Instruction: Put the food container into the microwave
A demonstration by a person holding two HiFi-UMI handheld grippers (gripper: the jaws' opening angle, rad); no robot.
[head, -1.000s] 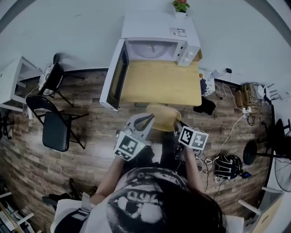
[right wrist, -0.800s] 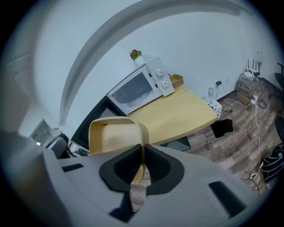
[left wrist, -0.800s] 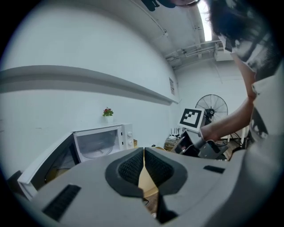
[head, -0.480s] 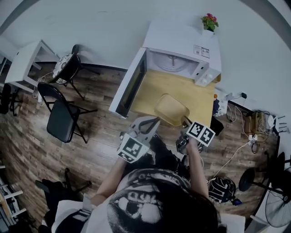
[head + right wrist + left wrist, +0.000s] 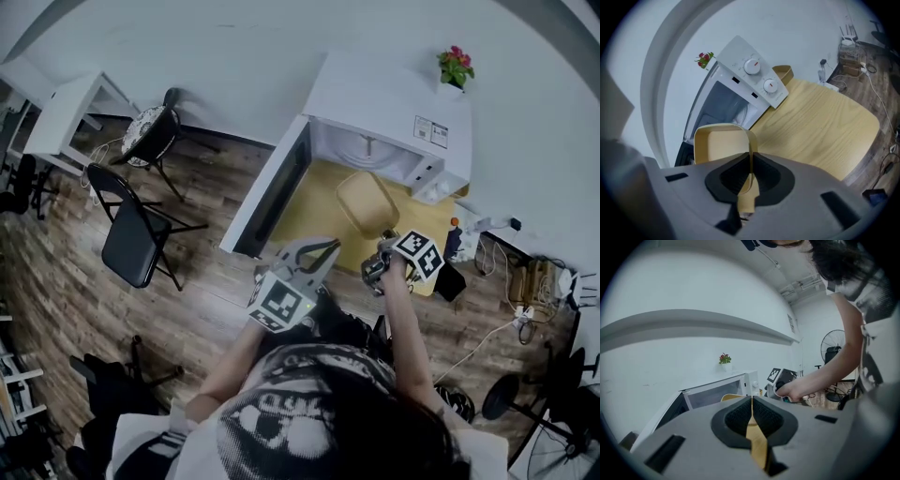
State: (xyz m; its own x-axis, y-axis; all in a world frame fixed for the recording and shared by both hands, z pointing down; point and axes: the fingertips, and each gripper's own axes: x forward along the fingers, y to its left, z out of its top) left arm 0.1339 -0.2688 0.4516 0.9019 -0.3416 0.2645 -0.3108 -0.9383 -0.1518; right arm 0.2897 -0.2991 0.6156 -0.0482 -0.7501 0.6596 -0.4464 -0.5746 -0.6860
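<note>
Right tongs [image 5: 750, 176] grip the food container [image 5: 719, 145] by its rim, near the open microwave [image 5: 375, 103] but not yet inside; left tongs [image 5: 751, 416] closed, empty.

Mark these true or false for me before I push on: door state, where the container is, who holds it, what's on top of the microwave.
1. The microwave door is open. True.
2. The food container is already inside the microwave. False: it is outside, over the table, in front of the opening.
3. The left gripper holds the container. False: its jaws are together on nothing. The right gripper is shut on the container's rim.
4. A potted plant with red flowers stands on top of the microwave. True.
</note>
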